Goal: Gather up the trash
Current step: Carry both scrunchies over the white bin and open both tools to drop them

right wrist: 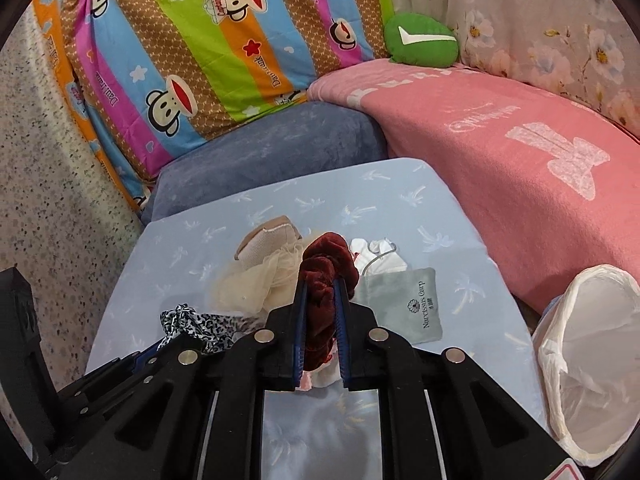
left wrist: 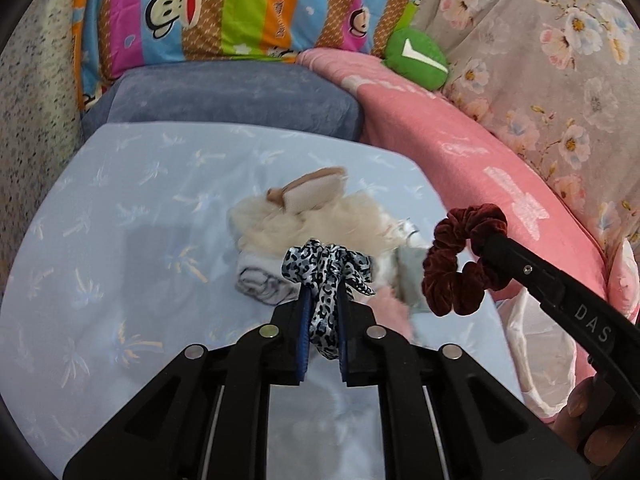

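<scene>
My left gripper (left wrist: 323, 295) is shut on a leopard-print scrunchie (left wrist: 326, 270), lifted above the light blue sheet (left wrist: 120, 240). My right gripper (right wrist: 320, 286) is shut on a dark red velvet scrunchie (right wrist: 324, 268); the left wrist view shows that scrunchie (left wrist: 460, 264) hanging from the right gripper's black finger (left wrist: 504, 252). Under both lies a pile: a cream tulle scrunchie (left wrist: 320, 220), a beige pad (left wrist: 308, 194), white crumpled paper (right wrist: 378, 258), a grey pouch (right wrist: 408, 304). The leopard scrunchie (right wrist: 200, 326) also shows at the lower left of the right wrist view.
A white plastic bag (right wrist: 592, 360) stands open at the right edge of the bed. A pink blanket (right wrist: 500, 168), a grey-blue pillow (right wrist: 272, 144), a striped monkey pillow (right wrist: 200, 48), a green cushion (right wrist: 420, 38) and floral fabric (left wrist: 560, 60) ring the sheet. A hand (left wrist: 580, 412) holds the right gripper.
</scene>
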The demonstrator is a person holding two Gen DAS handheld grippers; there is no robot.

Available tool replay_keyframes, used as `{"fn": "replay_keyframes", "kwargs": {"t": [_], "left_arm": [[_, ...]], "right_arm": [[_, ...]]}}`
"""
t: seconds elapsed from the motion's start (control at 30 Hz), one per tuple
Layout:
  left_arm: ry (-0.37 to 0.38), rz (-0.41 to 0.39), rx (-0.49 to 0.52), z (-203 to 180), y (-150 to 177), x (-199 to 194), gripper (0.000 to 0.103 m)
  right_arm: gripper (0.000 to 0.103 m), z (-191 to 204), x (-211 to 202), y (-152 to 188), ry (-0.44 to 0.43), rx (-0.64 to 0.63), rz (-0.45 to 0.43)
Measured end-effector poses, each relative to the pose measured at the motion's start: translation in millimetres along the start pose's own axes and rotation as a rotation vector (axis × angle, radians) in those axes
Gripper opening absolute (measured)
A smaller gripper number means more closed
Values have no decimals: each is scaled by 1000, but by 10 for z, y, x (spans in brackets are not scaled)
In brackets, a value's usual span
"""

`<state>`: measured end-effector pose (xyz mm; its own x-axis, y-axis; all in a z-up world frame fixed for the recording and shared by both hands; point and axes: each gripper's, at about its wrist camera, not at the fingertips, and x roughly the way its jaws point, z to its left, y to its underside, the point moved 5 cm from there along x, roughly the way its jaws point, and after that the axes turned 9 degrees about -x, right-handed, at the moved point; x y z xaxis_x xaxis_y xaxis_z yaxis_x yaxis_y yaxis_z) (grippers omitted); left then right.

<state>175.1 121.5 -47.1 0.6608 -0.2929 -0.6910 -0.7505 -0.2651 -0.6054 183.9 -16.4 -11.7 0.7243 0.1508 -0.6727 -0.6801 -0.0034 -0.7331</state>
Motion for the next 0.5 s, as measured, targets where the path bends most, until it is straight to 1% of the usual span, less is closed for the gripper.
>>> {"fn": "replay_keyframes", "kwargs": {"t": [0.23,0.5], "left_arm": [[50,-44,72,-500,-9,-208,11],[102,-58,158,-1095,99,-309,11]], "right_arm": [[12,-288,-484,-73,21,27,-74],[12,-827,-964,9,75,84,-126]]}}
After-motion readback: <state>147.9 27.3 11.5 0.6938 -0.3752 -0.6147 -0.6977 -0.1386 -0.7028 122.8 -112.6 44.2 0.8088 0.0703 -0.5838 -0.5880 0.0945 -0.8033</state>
